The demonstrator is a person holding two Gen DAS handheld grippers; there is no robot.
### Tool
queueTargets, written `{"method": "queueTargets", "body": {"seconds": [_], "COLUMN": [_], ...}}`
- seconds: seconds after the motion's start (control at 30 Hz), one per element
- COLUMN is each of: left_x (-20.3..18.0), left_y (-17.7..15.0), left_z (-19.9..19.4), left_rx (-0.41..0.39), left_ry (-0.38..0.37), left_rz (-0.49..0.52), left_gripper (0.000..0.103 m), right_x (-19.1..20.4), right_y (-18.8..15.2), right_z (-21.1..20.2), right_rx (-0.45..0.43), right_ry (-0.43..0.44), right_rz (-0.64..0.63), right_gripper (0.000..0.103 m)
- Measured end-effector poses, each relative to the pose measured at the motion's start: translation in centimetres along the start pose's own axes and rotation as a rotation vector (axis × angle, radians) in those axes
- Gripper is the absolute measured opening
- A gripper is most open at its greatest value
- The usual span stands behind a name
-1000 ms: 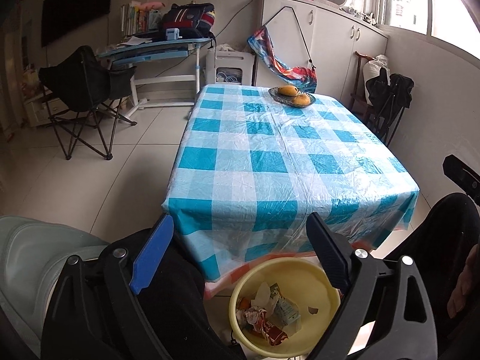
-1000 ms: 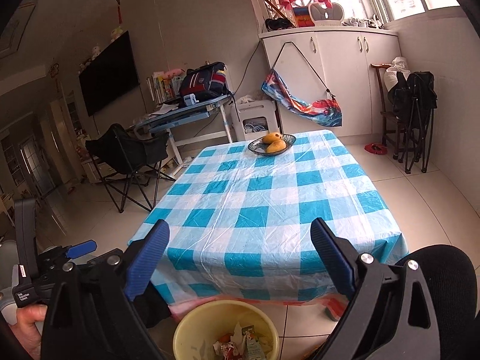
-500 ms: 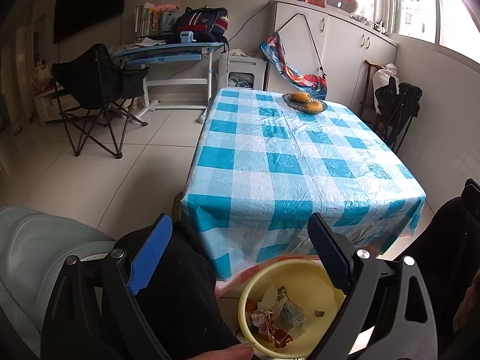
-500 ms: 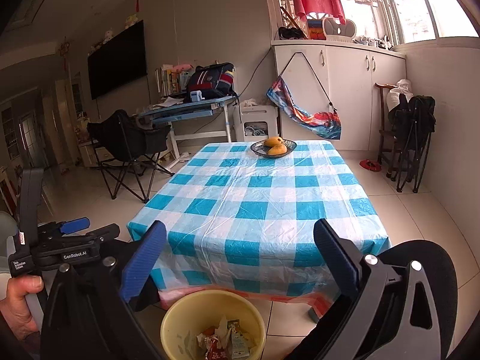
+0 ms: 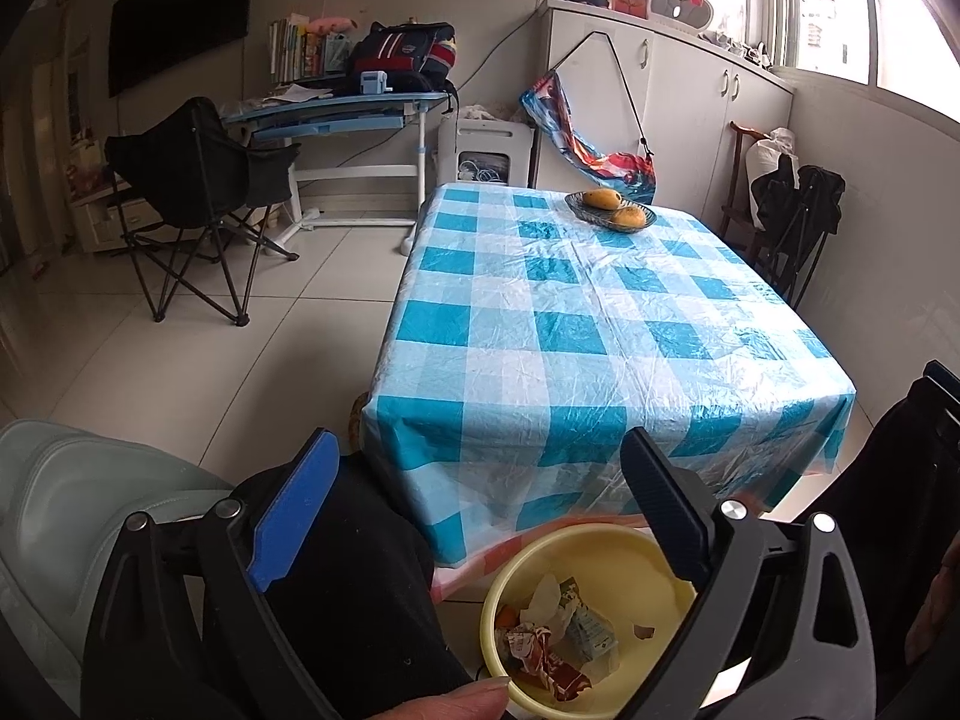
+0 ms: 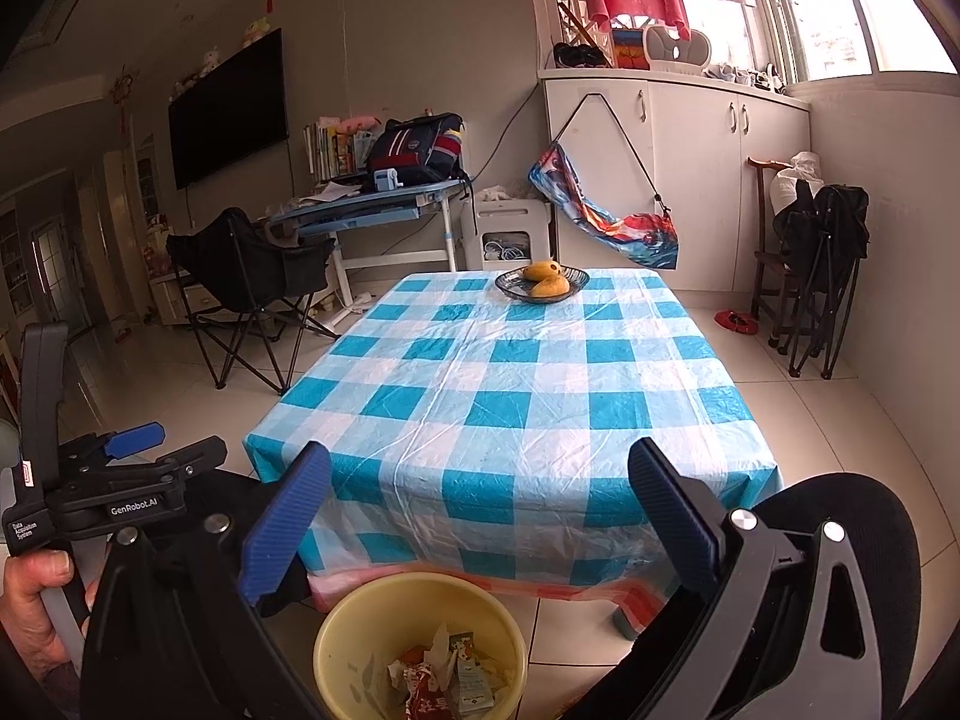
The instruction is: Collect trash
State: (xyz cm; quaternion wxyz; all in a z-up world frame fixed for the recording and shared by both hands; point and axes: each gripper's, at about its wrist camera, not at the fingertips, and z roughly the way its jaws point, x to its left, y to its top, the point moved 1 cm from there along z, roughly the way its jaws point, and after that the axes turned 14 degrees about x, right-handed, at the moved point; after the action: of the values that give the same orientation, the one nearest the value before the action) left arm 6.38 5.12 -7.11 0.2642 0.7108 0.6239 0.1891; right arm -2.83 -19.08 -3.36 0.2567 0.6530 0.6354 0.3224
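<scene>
Trash binned, both grippers empty above the yellow bin [image 5: 606, 546] at the table's near end.

Left wrist view: my left gripper [image 5: 480, 510] hangs released, grasping nothing; crumpled wrappers [image 5: 558, 642] lie in the bin. A careless dip could knock its rim and tip it. Right wrist view: my right gripper [image 6: 480, 516] gapes empty too; the checked tablecloth [image 6: 510, 384] carries only a fruit dish [image 6: 542, 285], which a sweep might snag.

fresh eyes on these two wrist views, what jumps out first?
The blue-and-white checked table fills the middle, bare except for a dish of yellow fruit at its far end. On the floor at the near edge sits a yellow bin holding crumpled wrappers. Left claw and right claw frame it, both open, holding nothing.
</scene>
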Motion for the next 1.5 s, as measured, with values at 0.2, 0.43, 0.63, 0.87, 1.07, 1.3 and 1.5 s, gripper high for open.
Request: {"method": "queueTargets", "body": {"seconds": [0.2,0.43,0.63,0.87,1.07,1.3,1.5], "left_x": [0.23,0.3,0.34,0.36,0.29,-0.26,-0.48], "left_y": [0.05,0.02,0.08,0.09,0.04,0.03,0.0], "left_z": [-0.01,-0.03,0.07,0.08,-0.07,-0.48,-0.67], "left_rx": [-0.006,-0.008,-0.004,-0.004,-0.018,-0.037,-0.042], "left_ry": [0.003,0.016,0.024,0.028,0.047,0.071,0.08], "left_rz": [-0.015,-0.025,-0.03,-0.03,-0.025,-0.002,0.001], "left_gripper": [0.093,0.093,0.094,0.094,0.094,0.094,0.094], "right_x": [0.02,0.03,0.0,0.04,0.04,0.05,0.02], "right_y": [-0.04,-0.05,-0.06,-0.07,-0.03,-0.03,-0.07], "right_z": [0.16,0.15,0.19,0.15,0.17,0.15,0.17], "right_rx": [0.008,0.009,0.011,0.011,0.012,0.013,0.012], "right_ry": [-0.006,-0.006,-0.008,-0.008,-0.008,-0.008,-0.008], "right_rz": [0.0,0.001,0.001,0.001,0.001,0.001,0.002], "right_gripper": [0.095,0.096,0.096,0.096,0.096,0.096,0.096]}}
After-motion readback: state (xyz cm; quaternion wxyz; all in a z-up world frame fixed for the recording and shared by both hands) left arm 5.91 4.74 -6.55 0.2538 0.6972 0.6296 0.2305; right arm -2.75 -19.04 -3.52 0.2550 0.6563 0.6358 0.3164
